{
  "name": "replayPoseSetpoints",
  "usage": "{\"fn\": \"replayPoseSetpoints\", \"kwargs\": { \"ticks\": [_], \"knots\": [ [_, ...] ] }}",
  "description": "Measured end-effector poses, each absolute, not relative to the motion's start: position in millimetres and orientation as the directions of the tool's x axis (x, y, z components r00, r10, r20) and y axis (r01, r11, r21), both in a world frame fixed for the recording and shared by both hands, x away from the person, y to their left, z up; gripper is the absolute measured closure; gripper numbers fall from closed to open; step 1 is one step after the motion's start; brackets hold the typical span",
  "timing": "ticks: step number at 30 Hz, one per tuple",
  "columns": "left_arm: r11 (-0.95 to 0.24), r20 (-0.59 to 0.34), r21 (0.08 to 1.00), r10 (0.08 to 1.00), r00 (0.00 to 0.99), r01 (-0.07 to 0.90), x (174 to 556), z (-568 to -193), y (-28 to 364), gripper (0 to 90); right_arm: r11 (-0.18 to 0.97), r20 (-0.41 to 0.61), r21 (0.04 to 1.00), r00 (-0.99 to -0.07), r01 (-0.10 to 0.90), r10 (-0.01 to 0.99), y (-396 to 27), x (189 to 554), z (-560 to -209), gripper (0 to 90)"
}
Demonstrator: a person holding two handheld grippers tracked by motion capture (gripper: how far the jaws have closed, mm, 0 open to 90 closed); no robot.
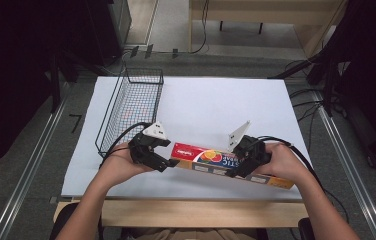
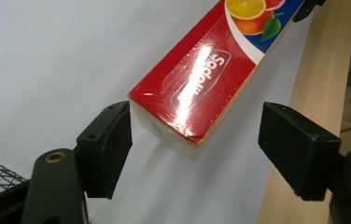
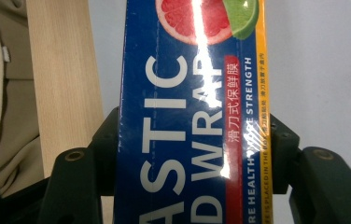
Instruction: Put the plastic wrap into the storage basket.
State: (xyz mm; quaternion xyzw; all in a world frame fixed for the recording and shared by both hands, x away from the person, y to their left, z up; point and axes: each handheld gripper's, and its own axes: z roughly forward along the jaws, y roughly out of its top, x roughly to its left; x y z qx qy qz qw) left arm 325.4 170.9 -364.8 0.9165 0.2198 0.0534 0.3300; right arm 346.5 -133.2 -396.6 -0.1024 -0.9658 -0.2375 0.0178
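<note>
A long box of plastic wrap (image 1: 211,159), red at its left end and blue with fruit pictures in the middle, lies across the front of the white sheet. My right gripper (image 1: 241,162) is shut on its blue middle, and in the right gripper view (image 3: 192,154) both jaws press the box's sides (image 3: 183,116). My left gripper (image 1: 163,159) stands at the red end. In the left gripper view (image 2: 201,144) the jaws are spread wide. The red end (image 2: 187,102) sits between the pads (image 2: 110,140) with a gap on each side.
A black wire basket (image 1: 131,107) stands at the left of the white sheet (image 1: 216,105), just beyond my left hand. The wooden table edge (image 1: 176,212) runs close in front of the box. Cables trail from both grippers.
</note>
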Motion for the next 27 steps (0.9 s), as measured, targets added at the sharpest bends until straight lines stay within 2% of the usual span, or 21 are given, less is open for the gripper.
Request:
{"fn": "replayPoseSetpoints", "kwargs": {
  "ticks": [14,21,27],
  "knots": [
    [-0.730,-0.070,0.626,0.300,0.951,0.276,328.4,-365.1,144.1,22.6,0.884,0.070,0.451,-0.993,0.120,0.098,-114.9,340.3,-394.5,40.9],
    [-0.771,-0.036,0.608,0.214,0.976,0.192,326.2,-367.5,126.1,23.1,0.885,0.073,0.456,-0.995,0.100,0.075,-108.7,338.5,-390.5,40.8],
    [-0.791,-0.023,0.588,0.192,0.981,0.169,327.0,-369.9,114.0,24.1,0.881,0.061,0.464,-0.996,0.090,0.070,-103.4,337.9,-389.5,40.8]
  ]
}}
